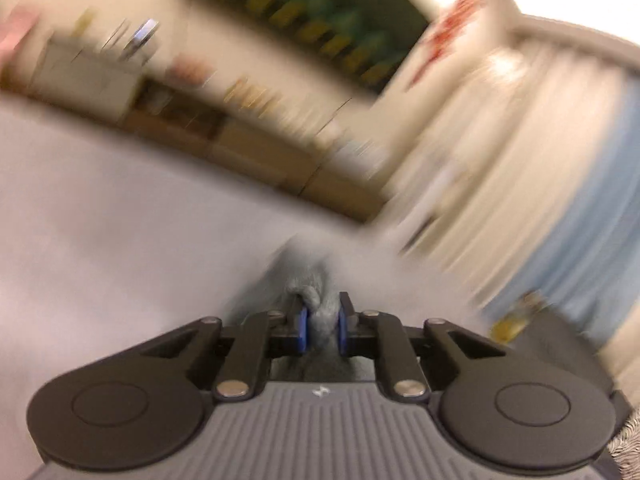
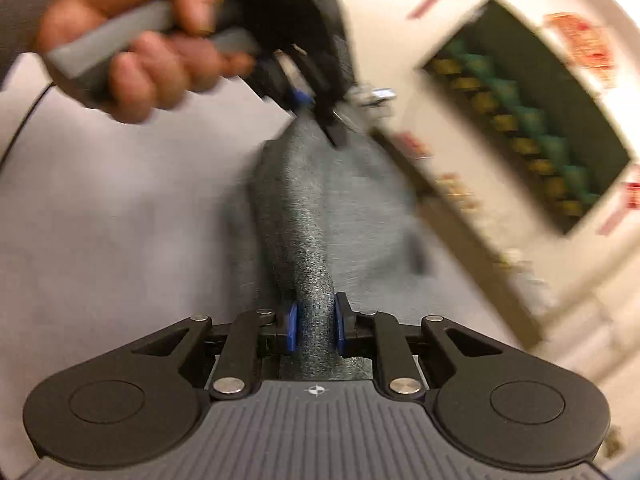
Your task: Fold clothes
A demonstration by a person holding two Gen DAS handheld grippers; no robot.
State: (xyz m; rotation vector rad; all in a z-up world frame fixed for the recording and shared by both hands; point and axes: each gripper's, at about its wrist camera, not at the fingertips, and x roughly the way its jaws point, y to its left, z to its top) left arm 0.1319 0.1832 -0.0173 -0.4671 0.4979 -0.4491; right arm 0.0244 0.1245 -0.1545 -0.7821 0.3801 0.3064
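Garment (image 2: 316,216) stretches lengthwise between left gripper (image 2: 320,116) and right gripper (image 2: 316,326), both jaws clamping it.

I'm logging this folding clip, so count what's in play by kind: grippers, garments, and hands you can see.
Grippers: 2, the left gripper and the right gripper, each shut on the grey garment.
Garments: 1, stretched between them.
Hands: 1, the person's hand on the left gripper's handle.
Total: 4.
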